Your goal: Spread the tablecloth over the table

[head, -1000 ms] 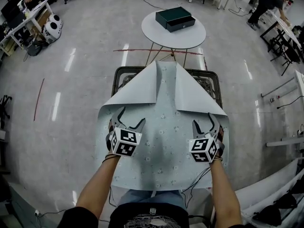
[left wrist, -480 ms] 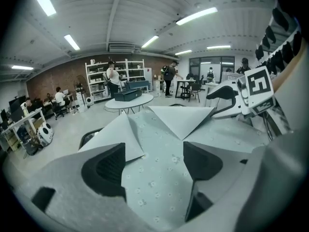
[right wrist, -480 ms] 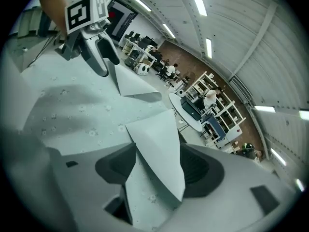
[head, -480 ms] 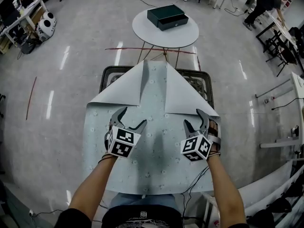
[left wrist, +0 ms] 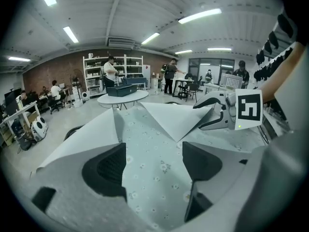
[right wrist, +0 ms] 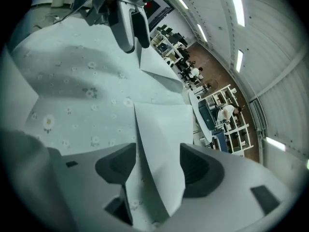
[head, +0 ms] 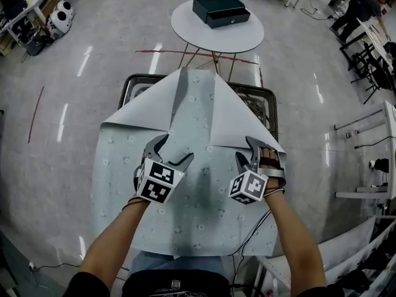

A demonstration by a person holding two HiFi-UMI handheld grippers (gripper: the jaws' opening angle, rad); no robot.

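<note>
The pale blue flowered tablecloth [head: 192,209] covers the table [head: 265,107], hanging over the near edge. Its two far corners are folded back as white triangular flaps, the left flap [head: 145,107] and the right flap [head: 238,122]. My left gripper [head: 171,153] hovers open over the cloth just below the left flap, with nothing between its jaws; in the left gripper view [left wrist: 154,163] only flat cloth lies there. My right gripper [head: 247,151] is open at the right flap's lower edge. In the right gripper view [right wrist: 154,166] that raised white edge [right wrist: 157,144] stands between the spread jaws.
Beyond the table stands a round white table [head: 238,36] bearing a dark green box [head: 221,10]. A red line [head: 185,54] runs across the grey floor. White furniture [head: 346,252] stands close at the lower right. People and desks are far off at the room's edges.
Both grippers have moved forward over the cloth toward the folded flaps. The right gripper has reached the right flap's edge, which now lies between its jaws.
</note>
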